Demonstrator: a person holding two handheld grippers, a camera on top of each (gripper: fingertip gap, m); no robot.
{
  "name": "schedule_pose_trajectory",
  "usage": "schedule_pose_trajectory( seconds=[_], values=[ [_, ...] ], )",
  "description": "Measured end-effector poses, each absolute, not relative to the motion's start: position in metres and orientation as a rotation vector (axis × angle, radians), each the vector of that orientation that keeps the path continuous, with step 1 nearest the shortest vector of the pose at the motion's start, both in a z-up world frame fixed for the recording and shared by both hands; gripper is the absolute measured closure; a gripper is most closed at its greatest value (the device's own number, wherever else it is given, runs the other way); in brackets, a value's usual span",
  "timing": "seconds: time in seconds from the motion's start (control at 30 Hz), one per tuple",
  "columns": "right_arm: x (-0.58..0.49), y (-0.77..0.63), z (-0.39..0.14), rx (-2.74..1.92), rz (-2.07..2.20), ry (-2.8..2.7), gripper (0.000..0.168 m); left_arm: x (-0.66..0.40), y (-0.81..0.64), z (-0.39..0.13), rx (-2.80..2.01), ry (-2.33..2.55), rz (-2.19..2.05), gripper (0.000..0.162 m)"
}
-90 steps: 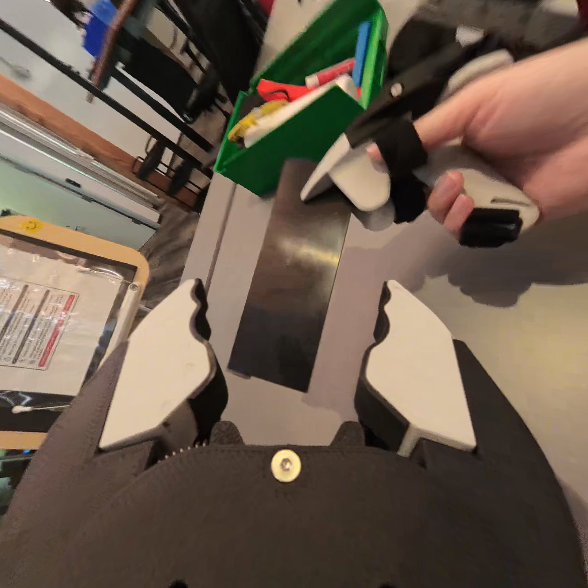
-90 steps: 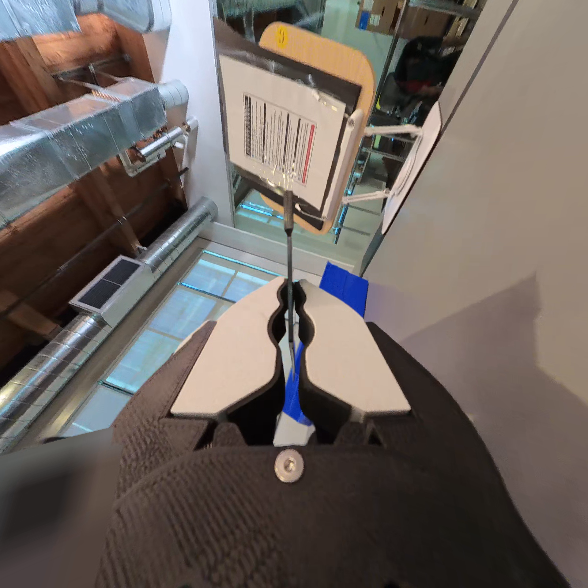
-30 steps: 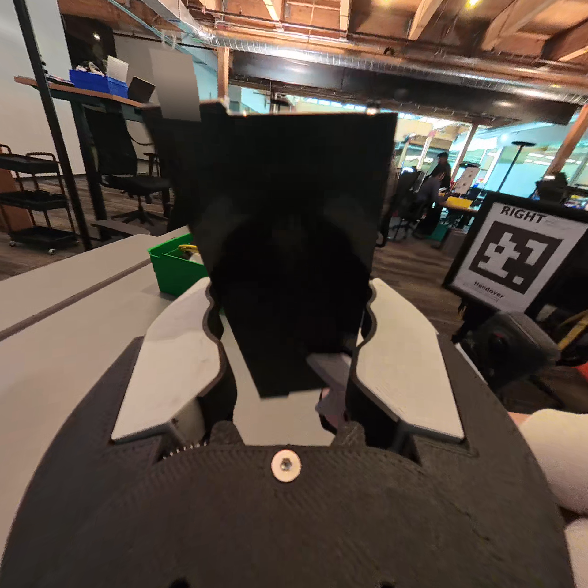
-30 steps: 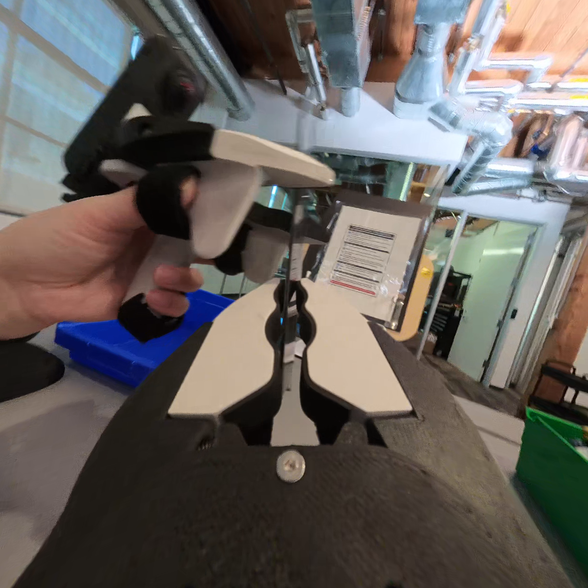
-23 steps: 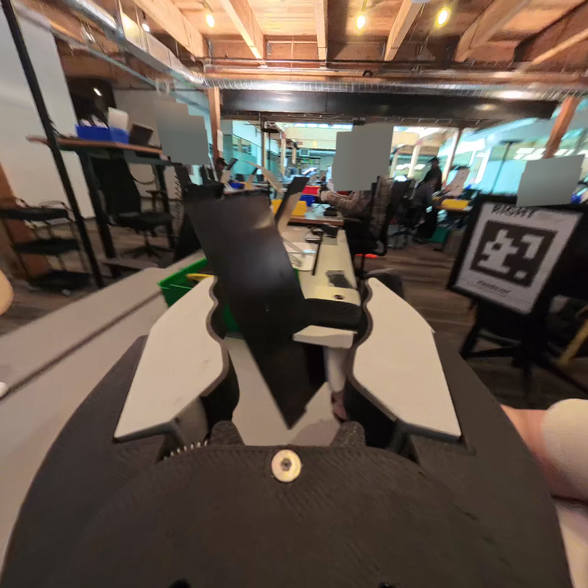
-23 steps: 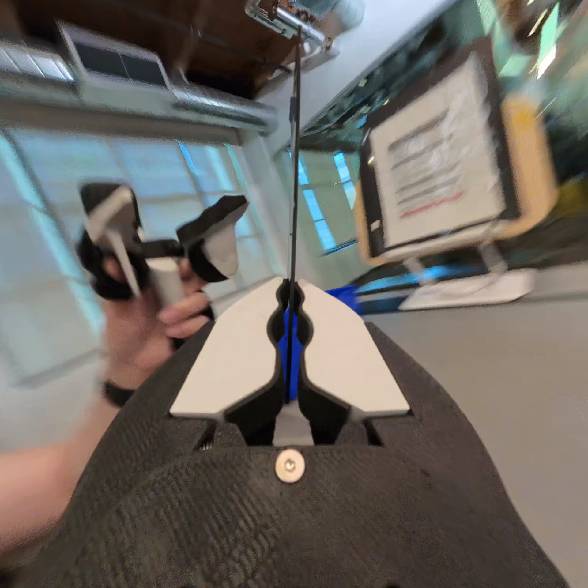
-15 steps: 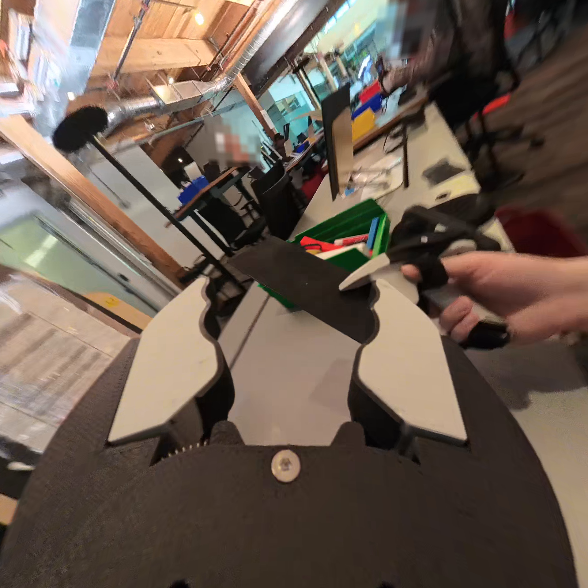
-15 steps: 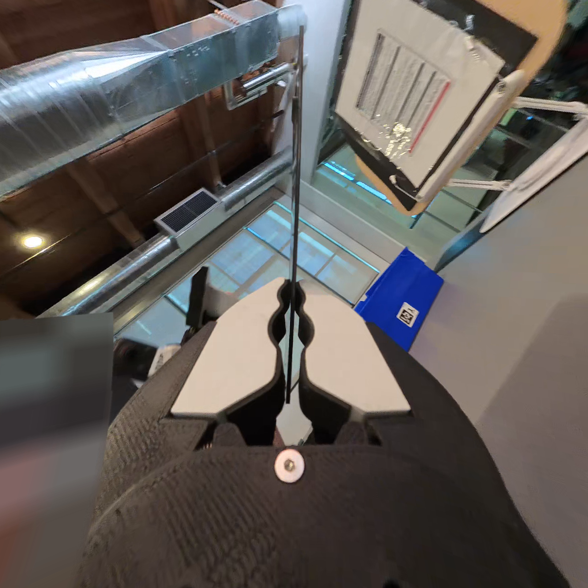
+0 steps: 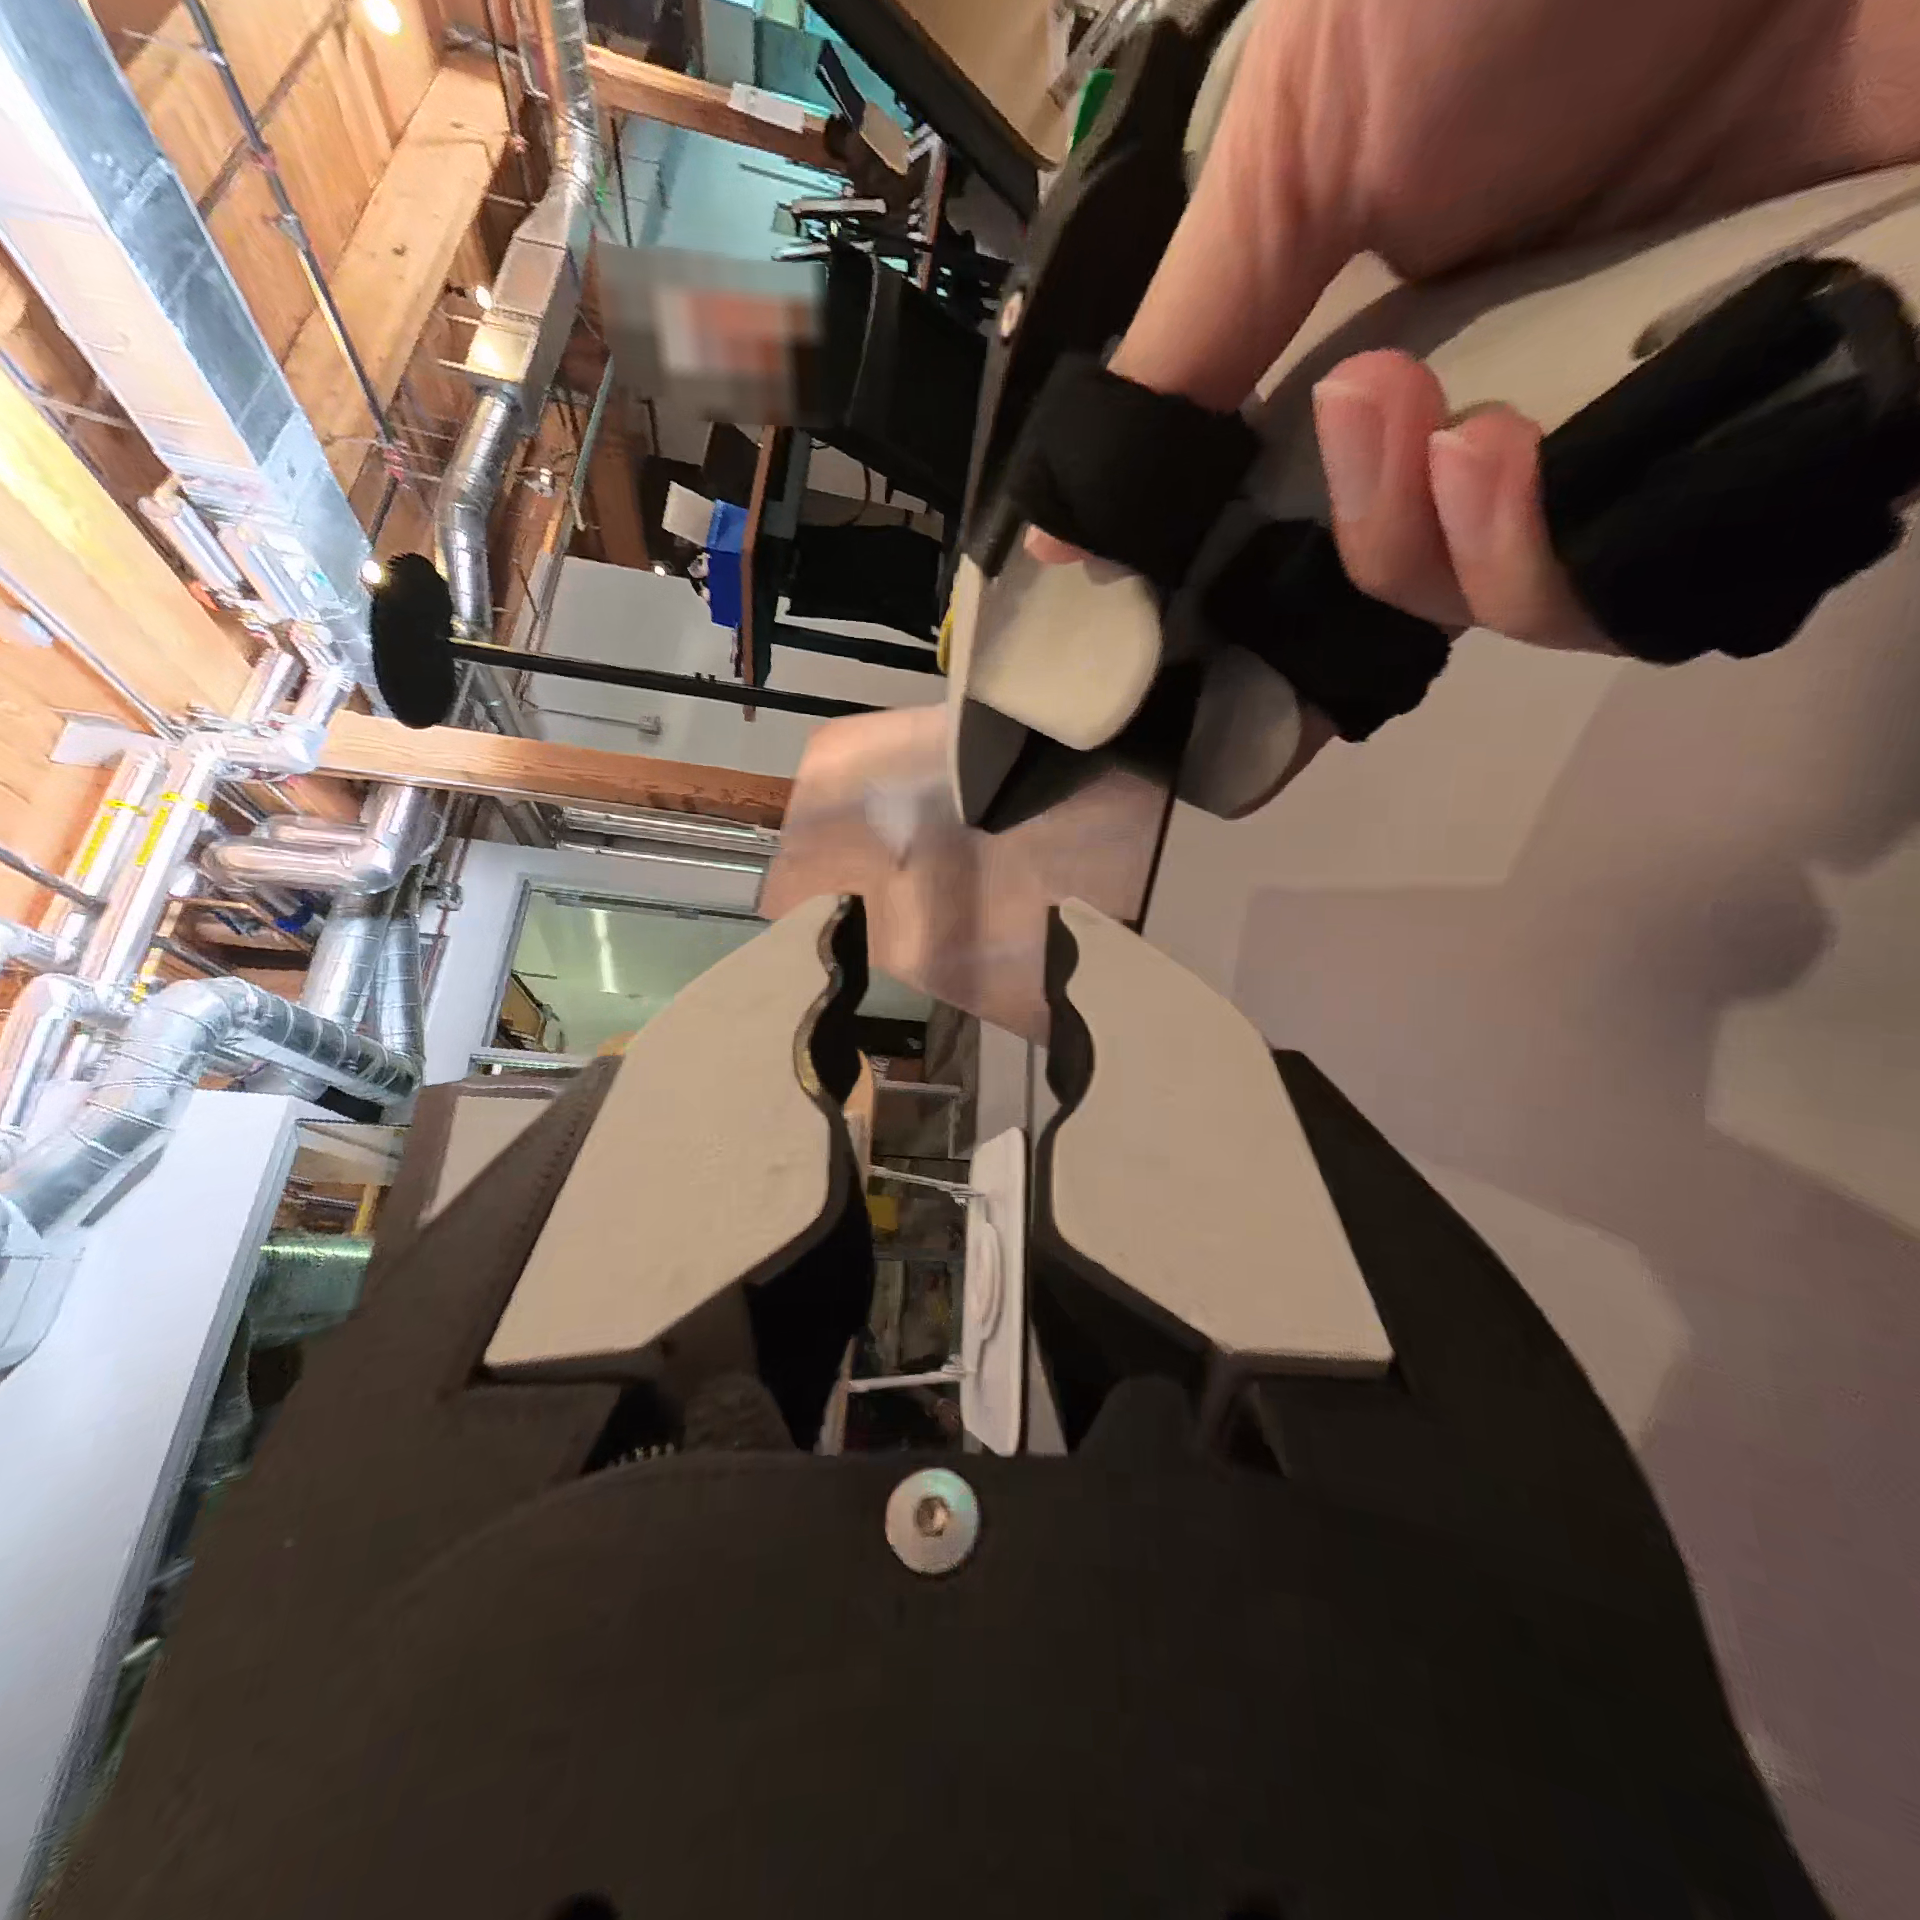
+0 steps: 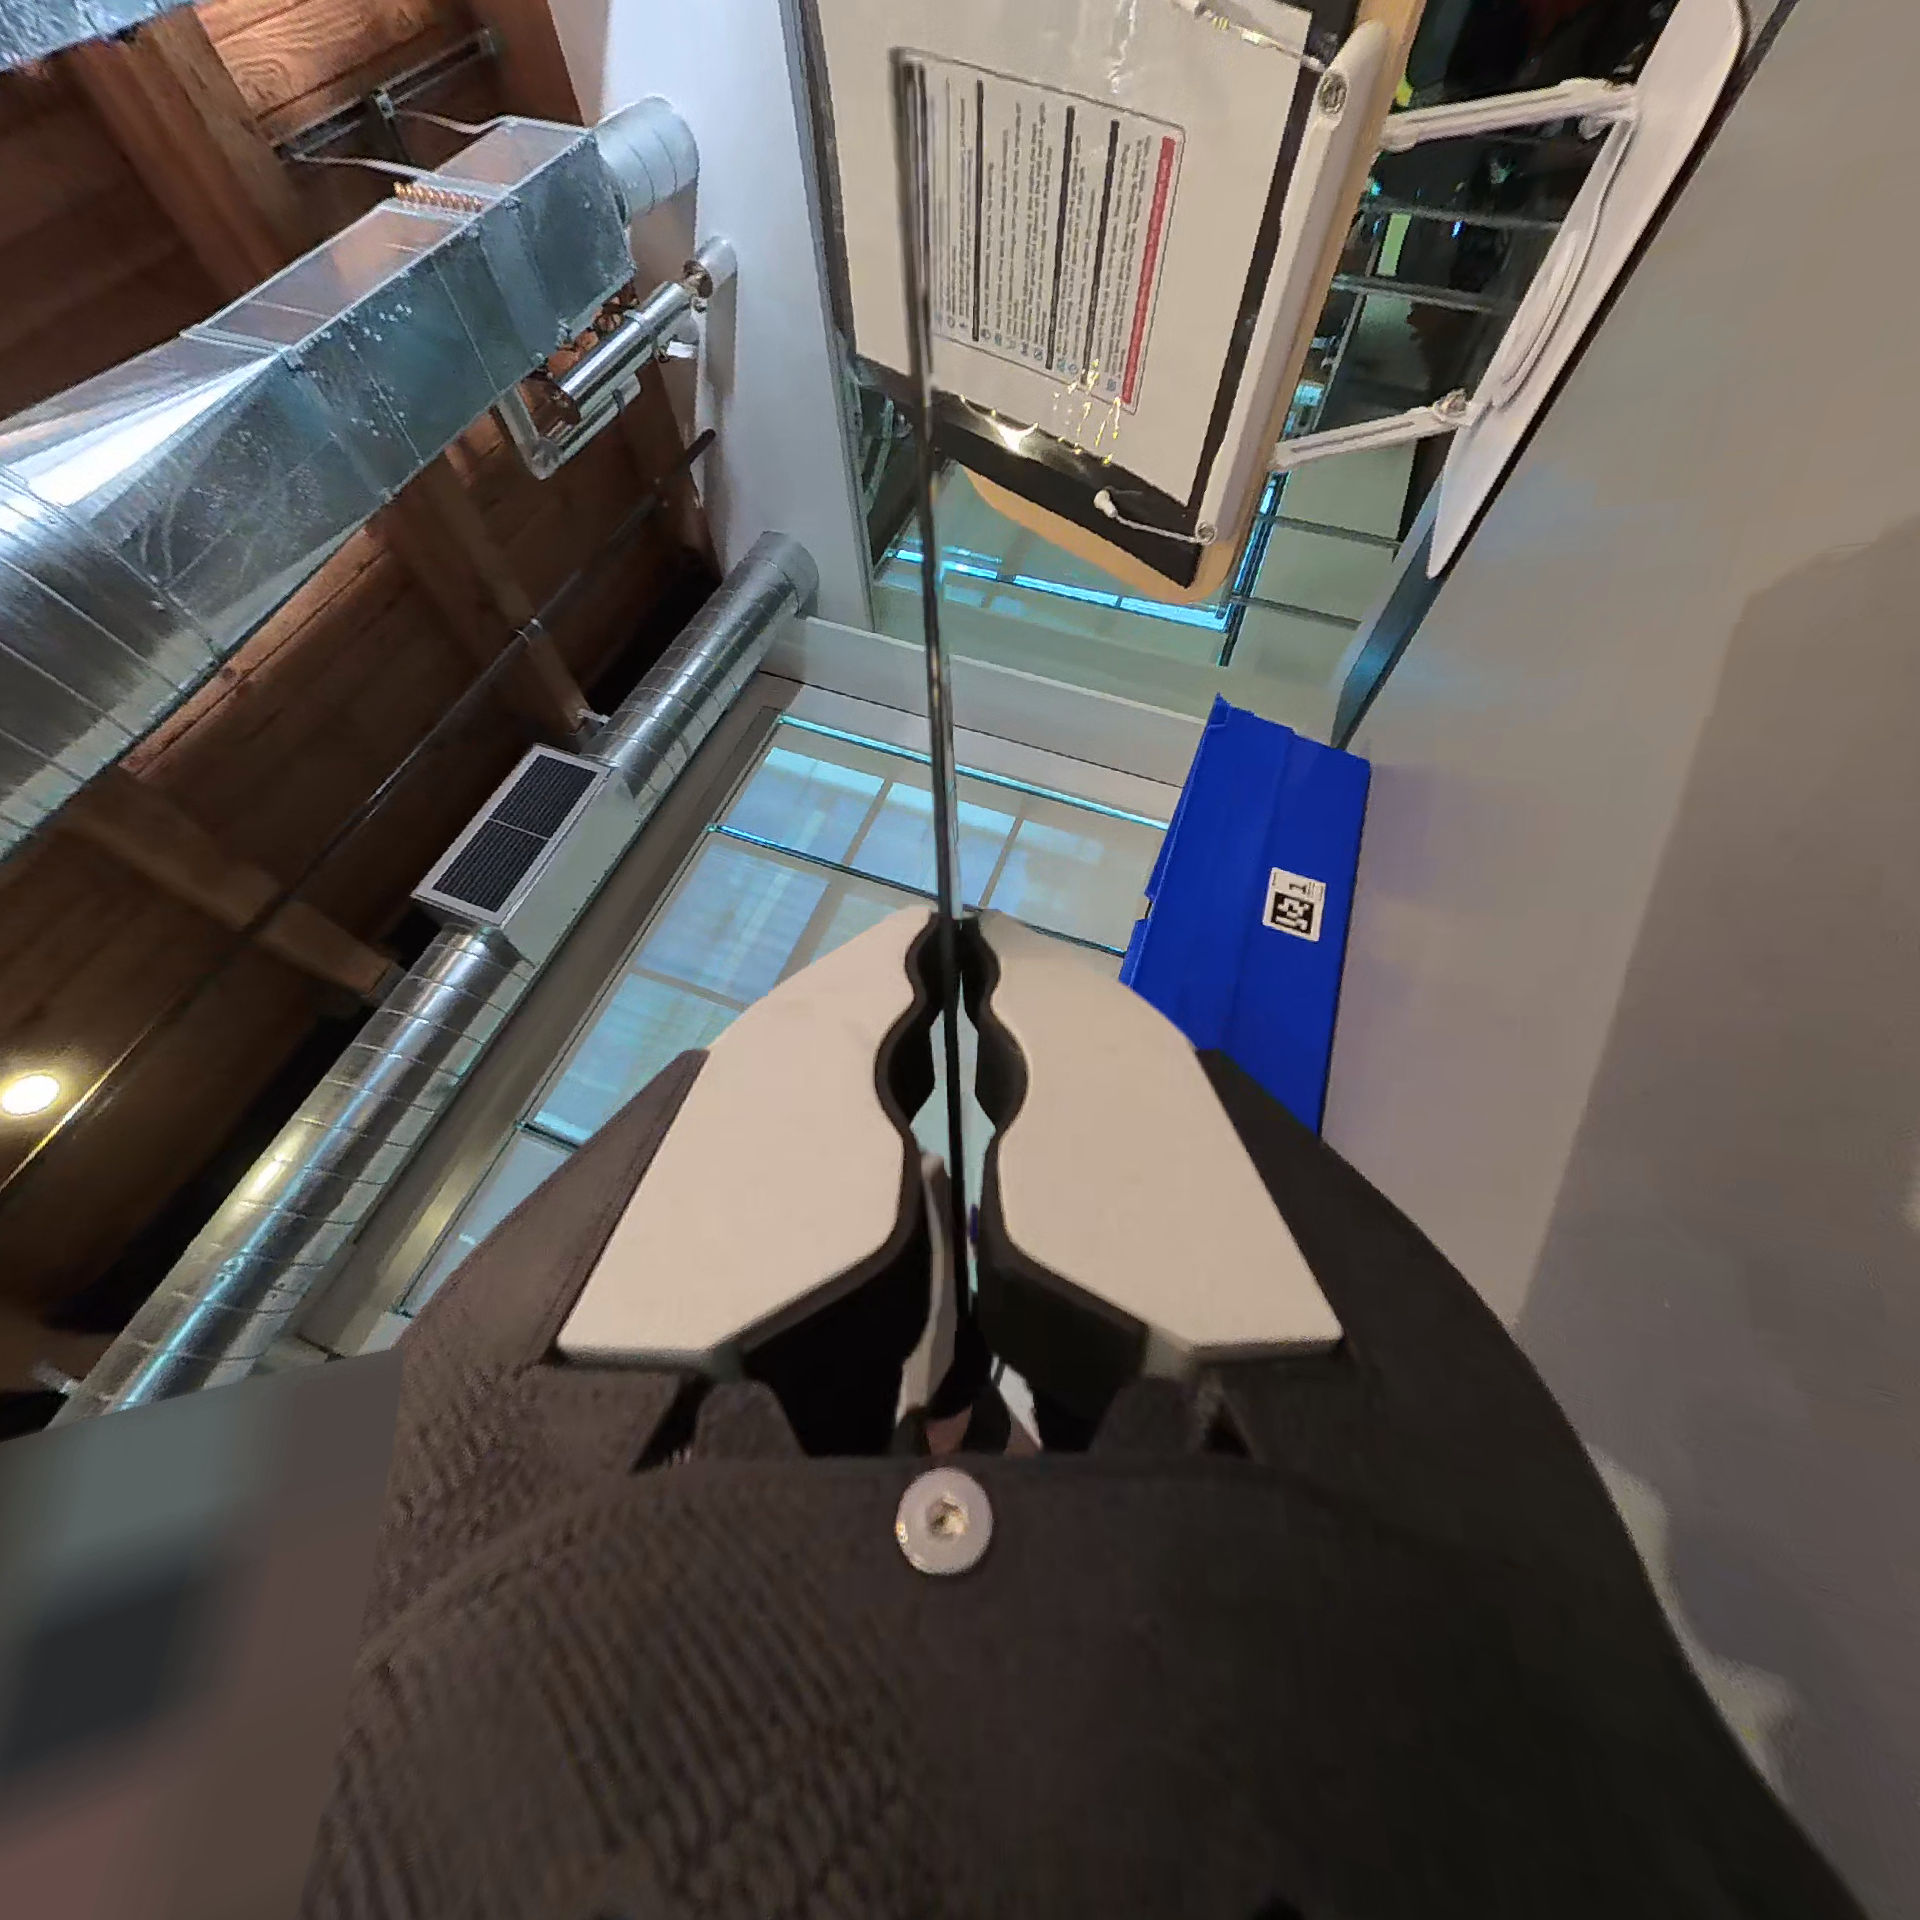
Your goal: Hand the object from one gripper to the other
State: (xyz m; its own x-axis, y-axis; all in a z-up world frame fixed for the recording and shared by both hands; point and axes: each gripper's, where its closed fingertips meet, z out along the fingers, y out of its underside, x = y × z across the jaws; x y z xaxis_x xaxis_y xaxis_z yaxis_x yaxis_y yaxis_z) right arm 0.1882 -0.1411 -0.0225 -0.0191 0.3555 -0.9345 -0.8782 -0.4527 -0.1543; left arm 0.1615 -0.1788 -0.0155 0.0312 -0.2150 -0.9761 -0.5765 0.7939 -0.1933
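My right tongs (image 10: 951,935) pinch a thin black sheet (image 10: 928,582) edge-on at frame centre. My left tongs (image 9: 951,930) gape empty. I judge I should keep the grip firm.

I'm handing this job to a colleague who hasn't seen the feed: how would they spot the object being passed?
Start in the right wrist view at the right gripper, whose grey fingers are shut together. The thin black sheet sticks straight out between them, seen edge-on as a dark line. It crosses the white printed sign behind, and it alone is clamped.
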Motion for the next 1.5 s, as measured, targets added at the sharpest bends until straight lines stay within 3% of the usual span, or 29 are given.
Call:
schedule_pose_trajectory(
  seconds=[0.17, 0.3, 0.47, 0.63, 0.67, 0.8, 0.97, 1.13, 1.3, 1.5],
  values=[
    [0.206, -0.136, -0.021, -1.255, 1.625, 0.652, 0.165, 0.16, -0.188, -0.019, -0.666, 1.613, 0.27, 0.118],
    [0.182, -0.142, -0.016, -1.315, 1.68, 0.556, 0.165, 0.158, -0.175, -0.025, -0.65, 1.612, 0.391, 0.118],
    [0.152, -0.148, -0.007, -1.353, 1.744, 0.449, 0.161, 0.154, -0.164, -0.014, -0.559, 1.531, 0.506, 0.159],
    [0.166, -0.148, 0.014, -1.214, 1.775, 0.378, 0.138, 0.147, -0.161, 0.003, -0.673, 1.498, 0.416, 0.161],
    [0.175, -0.147, 0.016, -1.193, 1.738, 0.384, 0.146, 0.144, -0.159, 0.011, -0.695, 1.464, 0.391, 0.159],
    [0.23, -0.144, 0.021, -1.105, 1.463, 0.402, 0.147, 0.133, -0.164, 0.041, -0.861, 1.366, 0.101, 0.161],
    [0.262, -0.158, 0.038, -1.033, 1.183, 0.248, 0.145, 0.125, -0.195, 0.085, -1.051, 1.202, -0.651, 0.162],
    [0.236, -0.173, 0.057, -0.953, 1.261, 0.098, 0.125, 0.108, -0.21, 0.123, -1.042, 1.001, -1.267, 0.161],
    [0.201, -0.182, 0.07, -0.885, 1.292, 0.0, 0.093, 0.098, -0.198, 0.132, -1.005, 0.877, -1.213, 0.161],
    [0.153, -0.17, 0.049, -0.962, 1.503, 0.01, 0.088, 0.099, -0.208, 0.134, -1.004, 0.918, -1.224, 0.161]
  ],
)
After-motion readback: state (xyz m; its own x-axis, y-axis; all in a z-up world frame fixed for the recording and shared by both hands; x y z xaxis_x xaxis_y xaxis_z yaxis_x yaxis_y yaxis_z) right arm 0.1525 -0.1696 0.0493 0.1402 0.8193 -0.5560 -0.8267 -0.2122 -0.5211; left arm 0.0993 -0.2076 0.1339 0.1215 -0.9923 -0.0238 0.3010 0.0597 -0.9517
